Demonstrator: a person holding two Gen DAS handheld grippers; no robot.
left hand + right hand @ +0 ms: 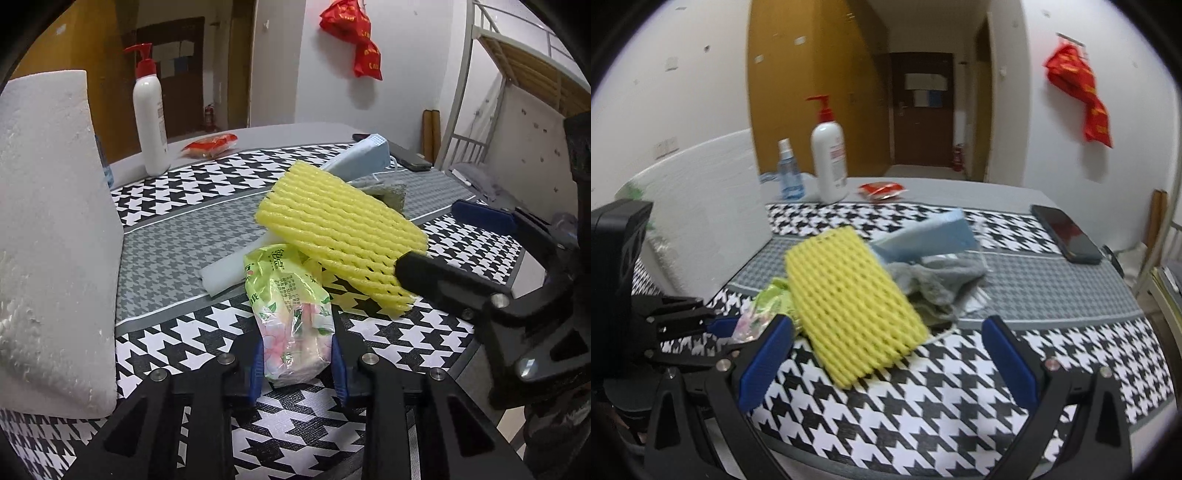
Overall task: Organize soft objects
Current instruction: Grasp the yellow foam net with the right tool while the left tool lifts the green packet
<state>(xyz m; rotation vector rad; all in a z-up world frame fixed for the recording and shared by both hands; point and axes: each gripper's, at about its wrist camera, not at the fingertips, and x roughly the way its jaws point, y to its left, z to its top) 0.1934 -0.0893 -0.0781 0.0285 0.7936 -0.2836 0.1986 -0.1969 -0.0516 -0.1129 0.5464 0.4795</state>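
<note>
Centrally: ribbed yellow foam net [849, 302], crinkly tissue pack [295, 325].

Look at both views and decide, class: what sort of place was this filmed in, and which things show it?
Probably a dormitory room. A metal bunk bed stands by the wall, a door closes off a short entry corridar, and toiletries such as a pump bottle sit on the cloth-covered table.

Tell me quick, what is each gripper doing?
Left gripper: shut on the tissue pack.
Right gripper: open, holding nothing; the yellow foam net lies between its fingers.
</note>
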